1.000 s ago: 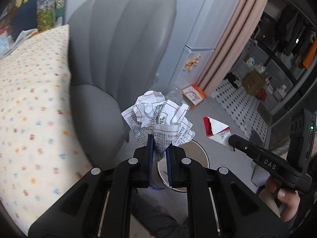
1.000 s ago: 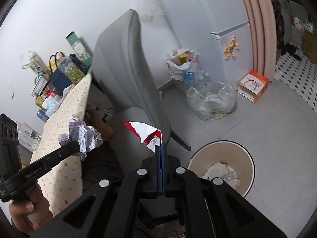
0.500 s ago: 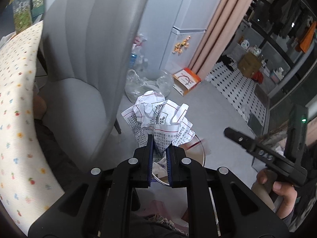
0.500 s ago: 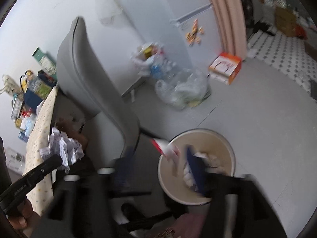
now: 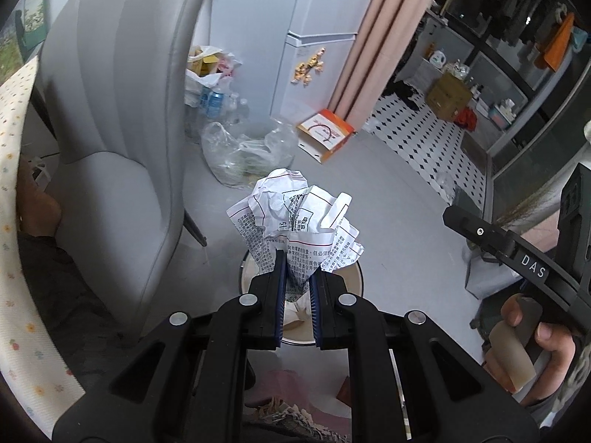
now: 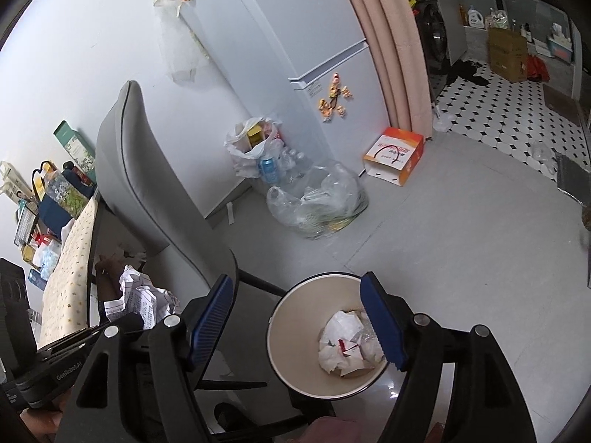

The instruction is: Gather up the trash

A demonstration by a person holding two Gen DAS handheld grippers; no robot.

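A crumpled printed paper (image 5: 295, 214) sticks up from my left gripper (image 5: 297, 258), which is shut on its lower end, directly above the round beige trash bin (image 5: 356, 277). In the right wrist view the same paper (image 6: 144, 299) shows at lower left beside the chair. My right gripper (image 6: 297, 278) hangs over the bin (image 6: 280, 310); its jaws are opening and nothing is between them. Inside the bin lie white paper scraps (image 6: 343, 328) and a red-and-white wrapper (image 6: 347, 347). One finger (image 5: 480, 232) of the right gripper shows at the right of the left wrist view, with a hand below it.
A grey upholstered chair (image 6: 147, 184) stands just left of the bin. Clear plastic bags (image 6: 317, 203) of bottles and an orange box (image 6: 393, 155) sit on the grey floor by the white fridge (image 6: 332, 37). A dotted tablecloth (image 5: 14, 221) edges the left.
The right gripper opened and the red-and-white wrapper it held dropped into the bin. Both grippers swung away from the table to above the bin. The left still grips the paper.
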